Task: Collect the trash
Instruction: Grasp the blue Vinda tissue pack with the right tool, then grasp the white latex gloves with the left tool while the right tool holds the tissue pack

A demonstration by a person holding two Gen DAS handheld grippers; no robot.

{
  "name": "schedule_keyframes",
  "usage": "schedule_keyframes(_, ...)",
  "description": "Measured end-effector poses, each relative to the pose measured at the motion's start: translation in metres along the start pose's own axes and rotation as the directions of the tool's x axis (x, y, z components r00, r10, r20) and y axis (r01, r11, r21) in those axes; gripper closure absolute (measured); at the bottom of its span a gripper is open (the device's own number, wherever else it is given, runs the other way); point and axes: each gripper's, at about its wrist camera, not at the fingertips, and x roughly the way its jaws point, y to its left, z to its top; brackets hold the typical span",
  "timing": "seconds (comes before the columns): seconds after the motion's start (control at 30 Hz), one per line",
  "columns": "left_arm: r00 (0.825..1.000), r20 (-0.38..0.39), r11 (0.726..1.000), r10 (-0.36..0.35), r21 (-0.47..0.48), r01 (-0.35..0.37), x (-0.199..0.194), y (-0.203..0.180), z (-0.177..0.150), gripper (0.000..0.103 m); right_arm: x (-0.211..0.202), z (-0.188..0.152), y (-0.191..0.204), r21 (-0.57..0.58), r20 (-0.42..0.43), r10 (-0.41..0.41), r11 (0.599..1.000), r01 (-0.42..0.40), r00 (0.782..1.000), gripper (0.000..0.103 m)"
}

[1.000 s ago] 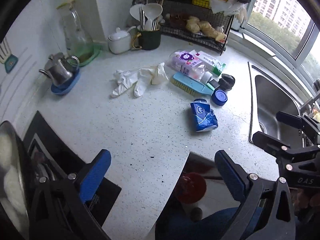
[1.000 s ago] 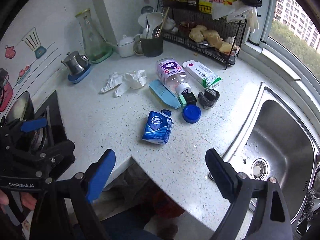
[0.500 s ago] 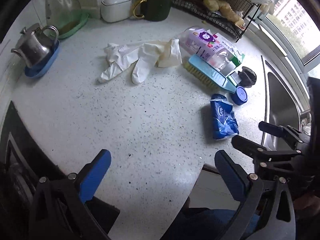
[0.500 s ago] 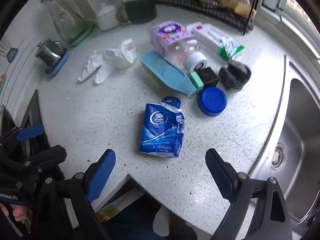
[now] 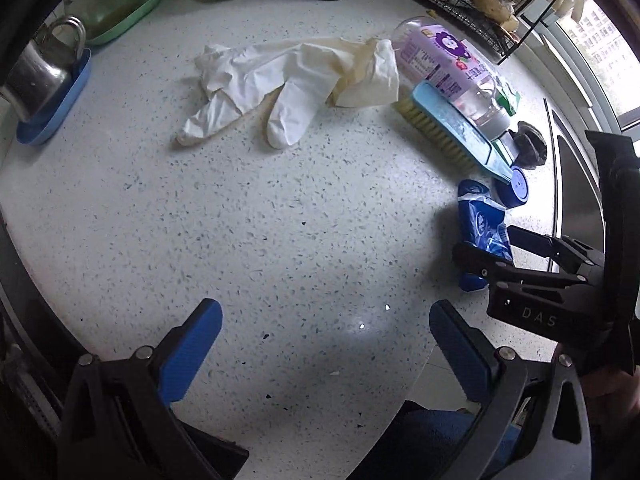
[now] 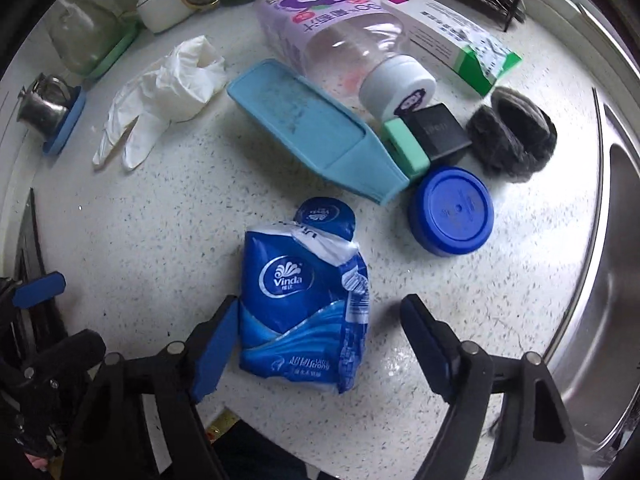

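Speckled counter (image 6: 132, 240): tissue pack (image 6: 304, 300) between gaping right claw (image 6: 316, 344) (left claw (image 5: 324, 344) likewise agape).

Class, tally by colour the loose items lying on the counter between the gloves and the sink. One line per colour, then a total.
Blue: 3, tissue pack, round lid, scrub brush
White: 2, gloves, carton with green end
Purple-labelled clear: 1, bottle
Green: 1, small block
Black: 1, small box
Dark grey: 1, scouring pad
Total: 9
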Motion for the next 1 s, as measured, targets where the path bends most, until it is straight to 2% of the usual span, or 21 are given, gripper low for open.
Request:
schedule_keyframes(0.07, 1.000, 0.003, 1.000, 0.004, -0.002, -0.004, 0.000, 0.003, 0.001, 0.000, -0.002, -0.001, 0.003, -0.025, 0.001, -0.037, 0.999, 0.037, 0.999, 0.042)
schedule_keyframes(0.1, 1.000, 0.005, 1.000, 0.005, -0.002, -0.005, 0.000, 0.004, 0.002, 0.000, -0.003, -0.002, 0.006, -0.042, 0.006, -0.060, 0.997, 0.060, 0.998, 0.052)
schedule_keyframes(0.2, 1.000, 0.001, 1.000, 0.000, -0.002, 0.000, -0.001, 0.005, 0.004, 0.000, -0.006, -0.007, 0.011, -0.078, 0.014, -0.065, 0.995, 0.066, 0.998, 0.057)
schedule_keyframes(0.3, 1.000, 0.011, 1.000, 0.001, 0.015, -0.001, -0.004, 0.005, 0.006, 0.000, -0.009, -0.012, 0.012, -0.089, 0.024, -0.065, 0.994, 0.067, 0.998, 0.067)
schedule_keyframes(0.43, 0.999, 0.039, 0.997, 0.016, 0.072, -0.019, -0.012, -0.004, 0.015, 0.000, -0.018, -0.018, 0.002, -0.065, 0.032, -0.019, 0.998, 0.021, 0.999, 0.081)
schedule_keyframes(0.53, 0.997, 0.068, 0.992, 0.021, 0.123, -0.029, -0.019, -0.010, 0.026, 0.000, -0.030, -0.023, -0.003, -0.053, 0.046, -0.003, 0.999, 0.005, 0.999, 0.082)
schedule_keyframes(0.7, 0.993, 0.111, 0.988, 0.041, 0.141, -0.056, -0.024, -0.011, 0.052, 0.000, -0.056, -0.028, -0.027, 0.021, 0.072, 0.007, 1.000, -0.008, 0.997, 0.082)
schedule_keyframes(0.77, 0.992, 0.126, 0.991, 0.032, 0.126, -0.048, -0.024, -0.009, 0.070, 0.000, -0.065, -0.031, -0.035, 0.040, 0.080, 0.012, 0.999, -0.015, 0.997, 0.082)
schedule_keyframes(0.9, 0.992, 0.126, 0.999, -0.023, 0.042, 0.018, -0.015, -0.002, 0.105, 0.000, -0.086, -0.034, -0.046, 0.056, 0.102, -0.004, 0.998, -0.002, 0.995, 0.082)
schedule_keyframes(1.0, 0.991, 0.135, 1.000, -0.014, -0.018, 0.016, -0.002, 0.003, 0.128, 0.000, -0.093, -0.041, -0.042, 0.069, 0.109, -0.012, 0.998, 0.004, 0.994, 0.082)
